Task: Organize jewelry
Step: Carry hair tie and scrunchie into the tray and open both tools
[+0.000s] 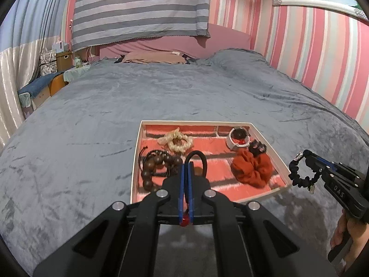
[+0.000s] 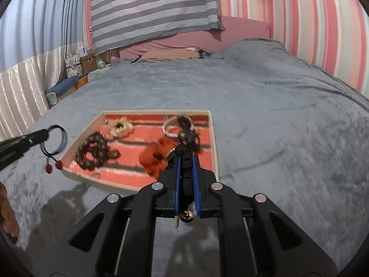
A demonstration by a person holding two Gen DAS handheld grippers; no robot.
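Observation:
A white-rimmed box (image 1: 138, 152) with a red brick-pattern lining lies on the grey bed; it also shows in the right wrist view (image 2: 213, 136). It holds a brown bead bracelet (image 1: 152, 168), a cream scrunchie (image 1: 177, 142), a rust scrunchie (image 1: 252, 168), a black clip (image 1: 257, 149) and a white ring-shaped piece (image 1: 237, 139). My left gripper (image 1: 187, 161) is shut on a black cord loop (image 1: 200, 159) with red beads (image 2: 53, 167), above the box's near edge. My right gripper (image 2: 186, 159) is shut on a black braided bracelet (image 1: 299, 173) with a small bell (image 2: 187, 215), right of the box.
The grey blanket (image 1: 115, 115) covers the bed all around the box. Pillows (image 1: 152, 56) and a striped cloth (image 1: 140, 9) are at the far headboard. A bedside bench (image 1: 39, 87) and curtain stand at the left. A striped wall (image 1: 322, 57) runs along the right.

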